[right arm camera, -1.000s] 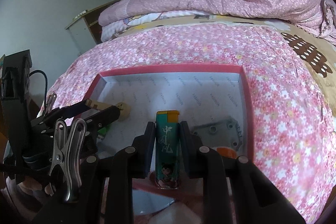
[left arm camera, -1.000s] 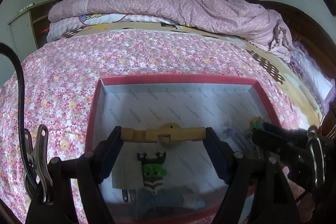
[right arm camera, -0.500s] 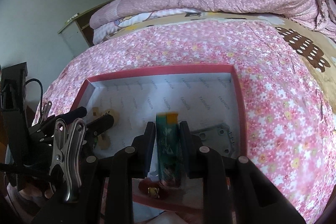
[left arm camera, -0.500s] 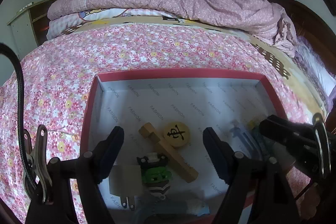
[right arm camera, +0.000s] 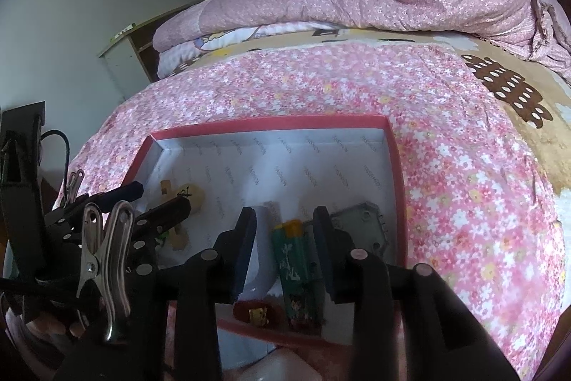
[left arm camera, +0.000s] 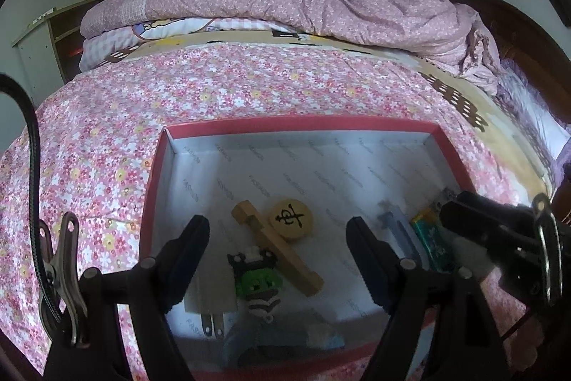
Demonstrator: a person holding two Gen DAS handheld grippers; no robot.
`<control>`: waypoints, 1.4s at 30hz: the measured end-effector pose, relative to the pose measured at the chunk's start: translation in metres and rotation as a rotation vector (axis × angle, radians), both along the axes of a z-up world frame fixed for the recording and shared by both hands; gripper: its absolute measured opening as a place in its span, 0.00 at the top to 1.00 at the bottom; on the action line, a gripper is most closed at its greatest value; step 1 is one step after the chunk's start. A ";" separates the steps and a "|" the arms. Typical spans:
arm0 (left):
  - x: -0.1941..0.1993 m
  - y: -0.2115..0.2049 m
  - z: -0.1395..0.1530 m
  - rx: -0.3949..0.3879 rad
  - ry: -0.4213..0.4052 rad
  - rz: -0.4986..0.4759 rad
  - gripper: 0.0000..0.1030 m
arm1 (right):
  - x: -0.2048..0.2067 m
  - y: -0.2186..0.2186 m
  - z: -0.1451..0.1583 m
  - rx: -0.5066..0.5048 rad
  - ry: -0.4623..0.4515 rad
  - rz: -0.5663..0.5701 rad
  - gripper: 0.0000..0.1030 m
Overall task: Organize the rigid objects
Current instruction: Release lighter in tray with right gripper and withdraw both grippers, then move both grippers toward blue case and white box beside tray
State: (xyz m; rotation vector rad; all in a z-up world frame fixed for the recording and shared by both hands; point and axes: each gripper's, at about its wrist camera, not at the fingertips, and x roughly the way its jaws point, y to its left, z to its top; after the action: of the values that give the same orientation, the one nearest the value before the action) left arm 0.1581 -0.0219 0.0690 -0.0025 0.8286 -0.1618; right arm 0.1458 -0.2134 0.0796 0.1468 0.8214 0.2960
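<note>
A red-rimmed box with white lining sits on the flowered bedspread; it also shows in the right wrist view. My left gripper is open and empty above a wooden stick, a round wooden chess piece and a green toy figure. My right gripper is open above a green lighter lying in the box, also seen in the left wrist view. The right gripper shows at right in the left wrist view.
A white plug, a grey metal plate, a small red object and a blue piece also lie in the box. A folded pink quilt lies at the bed's far end. A cabinet stands to the left.
My left gripper opened and dropped the wooden stick into the box beside the chess piece. My right gripper opened and the green lighter now lies flat in the box.
</note>
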 end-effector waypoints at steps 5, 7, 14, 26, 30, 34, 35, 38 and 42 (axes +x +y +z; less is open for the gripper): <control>-0.013 -0.002 0.004 -0.001 -0.006 -0.030 0.20 | -0.016 -0.003 0.003 0.013 -0.007 0.006 0.67; -0.017 -0.005 0.006 0.005 -0.010 -0.040 0.20 | -0.022 -0.003 0.005 0.010 -0.010 0.010 0.67; -0.035 -0.012 0.011 -0.011 -0.009 -0.076 0.20 | -0.049 -0.005 0.009 -0.002 -0.034 0.016 0.65; -0.064 -0.024 0.014 -0.009 -0.008 -0.125 0.20 | -0.088 -0.005 0.003 -0.007 -0.029 0.040 0.61; -0.075 -0.027 0.013 0.002 -0.008 -0.146 0.20 | -0.096 -0.009 -0.002 -0.005 -0.010 0.035 0.61; -0.087 -0.028 0.010 0.011 -0.006 -0.162 0.20 | -0.104 -0.014 -0.010 -0.008 0.013 0.024 0.61; -0.090 -0.028 0.009 0.012 -0.005 -0.163 0.20 | -0.106 -0.015 -0.012 -0.010 0.018 0.022 0.61; -0.099 -0.026 0.005 0.014 0.003 -0.164 0.20 | -0.111 -0.017 -0.017 -0.011 0.035 0.014 0.61; -0.109 -0.022 -0.002 0.025 0.017 -0.161 0.20 | -0.114 -0.019 -0.025 -0.013 0.052 0.010 0.61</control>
State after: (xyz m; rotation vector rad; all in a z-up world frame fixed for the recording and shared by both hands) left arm 0.0488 -0.0437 0.0673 0.0864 0.8476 -0.3035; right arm 0.0320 -0.2324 0.0550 0.1385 0.8752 0.2975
